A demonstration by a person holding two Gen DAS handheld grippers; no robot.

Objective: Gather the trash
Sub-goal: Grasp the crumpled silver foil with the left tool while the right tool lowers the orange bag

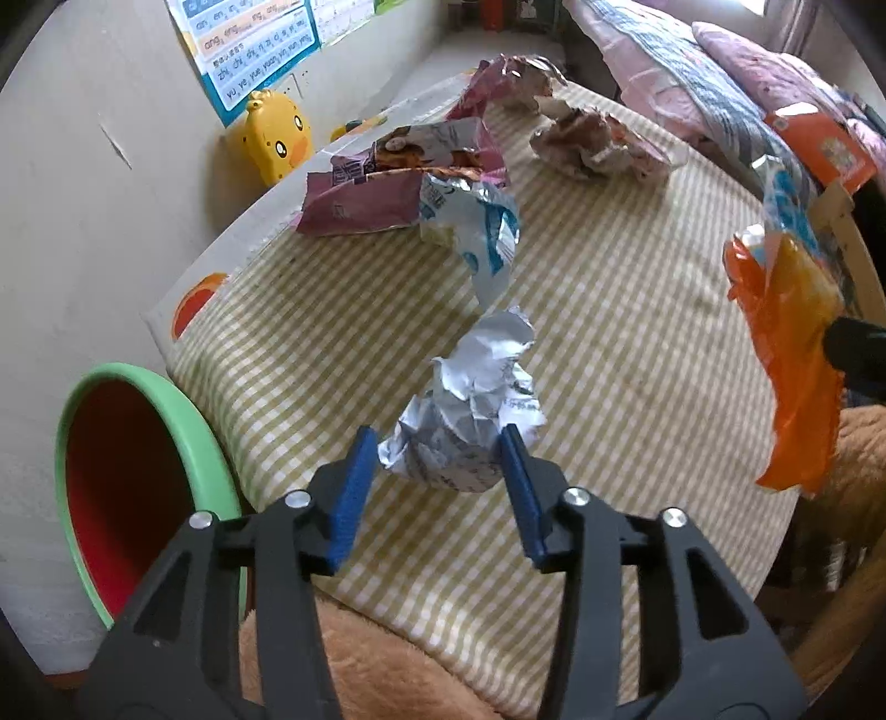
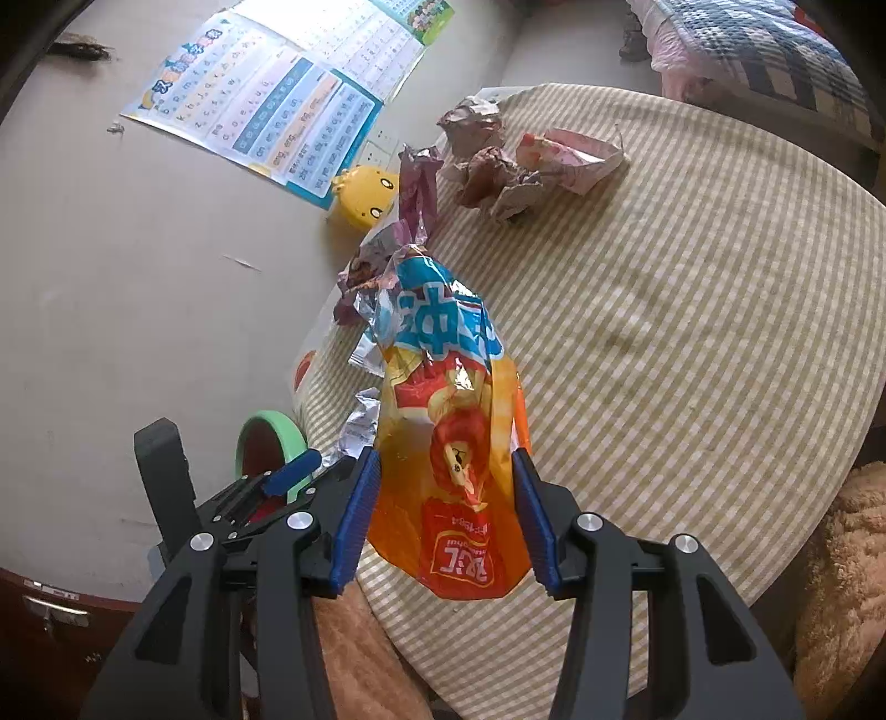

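Note:
My left gripper [image 1: 440,448] is shut on a crumpled silver foil wrapper [image 1: 476,410], held just above the checked tablecloth [image 1: 609,343]. My right gripper [image 2: 446,471] is shut on an orange and blue snack bag [image 2: 448,421], lifted above the table; the bag also shows in the left wrist view [image 1: 786,343]. More trash lies on the table: a purple snack bag [image 1: 387,183] with a blue-white wrapper [image 1: 482,232], and crumpled wrappers at the far side [image 1: 598,144], [image 2: 515,166]. A green-rimmed red bin [image 1: 133,487] stands left of the table, also in the right wrist view [image 2: 268,443].
A yellow duck toy [image 1: 277,135] sits by the wall under a poster [image 1: 255,50]. Bedding and pillows [image 1: 720,83] lie beyond the table. A tan plush surface [image 1: 376,664] is at the near edge. A wooden chair frame [image 1: 853,243] stands at the right.

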